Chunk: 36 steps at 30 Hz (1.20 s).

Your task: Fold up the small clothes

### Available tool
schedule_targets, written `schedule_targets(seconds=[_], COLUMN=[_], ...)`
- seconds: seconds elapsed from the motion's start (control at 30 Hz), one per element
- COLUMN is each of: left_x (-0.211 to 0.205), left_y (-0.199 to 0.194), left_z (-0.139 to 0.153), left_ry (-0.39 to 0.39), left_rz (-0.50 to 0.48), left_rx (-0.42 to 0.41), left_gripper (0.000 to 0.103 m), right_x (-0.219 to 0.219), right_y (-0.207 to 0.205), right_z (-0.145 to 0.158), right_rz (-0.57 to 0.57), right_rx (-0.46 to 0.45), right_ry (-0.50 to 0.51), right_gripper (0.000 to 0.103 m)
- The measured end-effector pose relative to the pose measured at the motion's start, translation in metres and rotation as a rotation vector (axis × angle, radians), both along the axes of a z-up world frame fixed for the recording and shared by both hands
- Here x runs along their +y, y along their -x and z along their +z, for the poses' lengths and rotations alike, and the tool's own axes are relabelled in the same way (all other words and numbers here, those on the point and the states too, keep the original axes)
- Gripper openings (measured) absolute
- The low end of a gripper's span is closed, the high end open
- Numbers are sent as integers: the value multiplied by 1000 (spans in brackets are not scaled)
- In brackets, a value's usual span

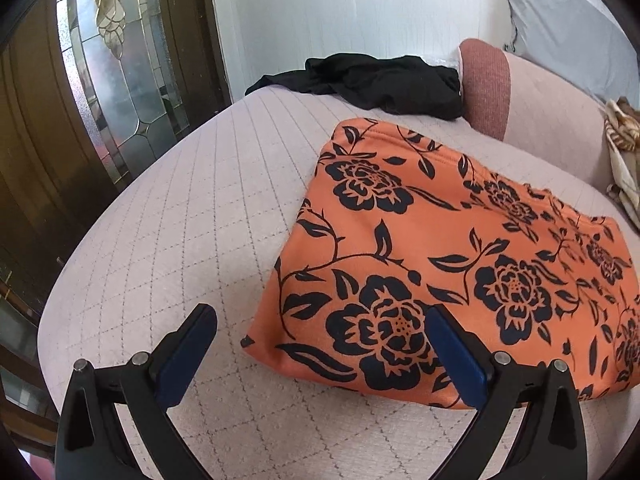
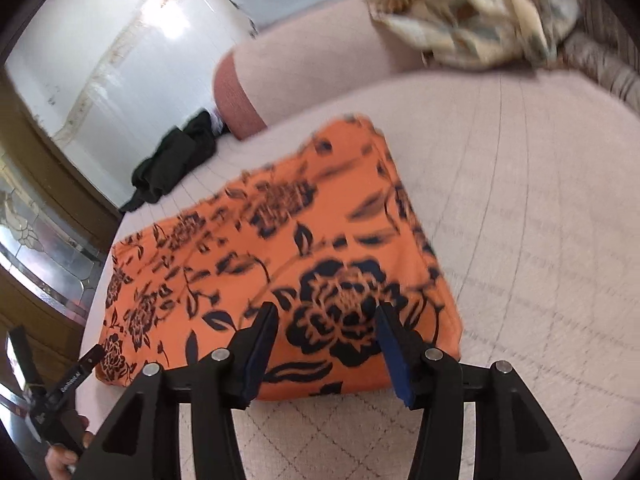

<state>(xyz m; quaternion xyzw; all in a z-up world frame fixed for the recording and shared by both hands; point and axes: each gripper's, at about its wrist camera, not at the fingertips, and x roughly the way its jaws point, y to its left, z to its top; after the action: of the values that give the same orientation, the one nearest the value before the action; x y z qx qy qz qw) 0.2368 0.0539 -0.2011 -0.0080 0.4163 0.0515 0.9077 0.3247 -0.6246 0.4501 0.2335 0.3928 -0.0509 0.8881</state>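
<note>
An orange garment with a black flower print point(image 1: 440, 240) point(image 2: 280, 248) lies folded into a flat rectangle on a pale pink quilted cushion point(image 1: 180, 220) point(image 2: 540, 200). My left gripper point(image 1: 320, 312) stands wide open at the garment's near left corner, its right finger point(image 1: 452, 344) over the cloth and its left finger over bare cushion. My right gripper point(image 2: 327, 308) is open just above the garment's near right part, a big printed flower showing between its fingers and no cloth pinched. In the right wrist view, which is blurred, the left gripper point(image 2: 60, 392) shows at lower left, held by a hand.
A crumpled black garment point(image 1: 372, 80) point(image 2: 176, 160) lies at the cushion's far end beside a bolster with a reddish end point(image 1: 486, 88) point(image 2: 236, 96). A cream patterned cloth point(image 1: 622, 160) point(image 2: 472, 12) is heaped at the back right. A wooden door with leaded glass point(image 1: 120, 80) stands on the left.
</note>
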Motion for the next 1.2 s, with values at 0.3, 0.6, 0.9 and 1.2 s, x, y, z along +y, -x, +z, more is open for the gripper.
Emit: schedule_targets(seconds=[0.3, 0.6, 0.9, 1.2], left_x=[-13, -26, -8, 34], left_y=[-14, -18, -1, 27], left_z=[-20, -35, -29, -33], left_ry=[6, -48, 42, 279], left_rz=[-43, -61, -109, -105], left_rx=[102, 122, 92, 205], left_gripper=[103, 103, 103, 103], right_x=[3, -9, -13, -16], right_y=[-14, -7, 21, 31], right_z=[-16, -17, -1, -11], right_rz=[7, -4, 31, 76], right_rx=[106, 101, 30, 43], right_ry=[55, -60, -117, -343], right_gripper=[37, 38, 38, 69])
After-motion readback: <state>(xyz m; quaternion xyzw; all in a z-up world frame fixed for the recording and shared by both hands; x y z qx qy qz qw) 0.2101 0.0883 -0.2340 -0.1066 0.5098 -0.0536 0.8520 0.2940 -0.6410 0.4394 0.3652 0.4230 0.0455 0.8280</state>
